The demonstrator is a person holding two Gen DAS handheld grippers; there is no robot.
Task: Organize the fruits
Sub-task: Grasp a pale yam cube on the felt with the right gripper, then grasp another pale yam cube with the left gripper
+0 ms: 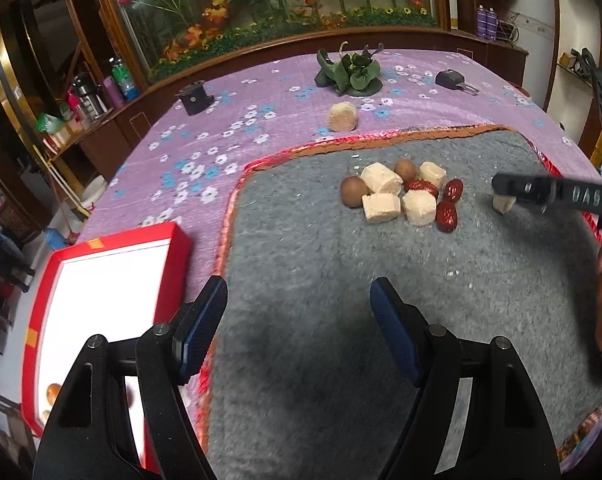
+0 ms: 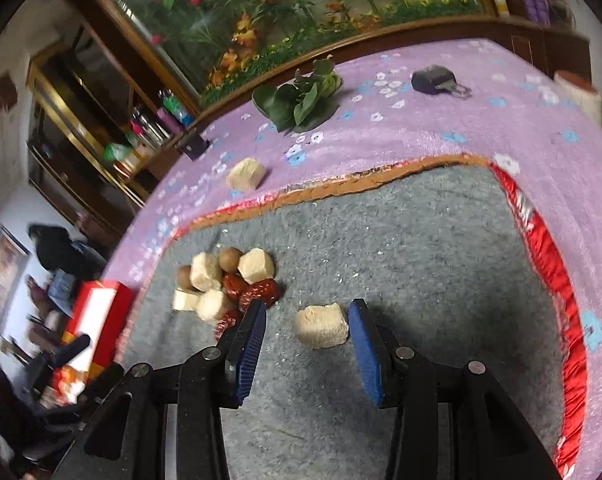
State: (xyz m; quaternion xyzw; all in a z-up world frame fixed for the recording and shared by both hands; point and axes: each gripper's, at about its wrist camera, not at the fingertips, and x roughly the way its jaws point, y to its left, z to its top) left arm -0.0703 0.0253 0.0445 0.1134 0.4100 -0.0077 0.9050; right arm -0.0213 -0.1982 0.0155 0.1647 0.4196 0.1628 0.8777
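Note:
A pile of pale cakes [image 1: 381, 178], brown round fruits [image 1: 353, 191] and red dates [image 1: 446, 216] lies on the grey mat [image 1: 341, 300]; the pile also shows in the right wrist view [image 2: 225, 280]. My right gripper [image 2: 307, 320] is open, its jaws on either side of a lone pale cake [image 2: 321, 326] on the mat, not touching it. In the left wrist view the right gripper [image 1: 505, 194] is over that cake [image 1: 503, 203]. My left gripper [image 1: 299, 304] is open and empty above the mat's near part.
A red box with a white inside [image 1: 105, 280] sits left of the mat and holds a brown fruit [image 1: 54, 392]. One more pale cake [image 1: 342, 117], a leafy plant [image 1: 351, 70] and two black gadgets [image 1: 197, 98] [image 1: 453, 79] lie on the purple cloth.

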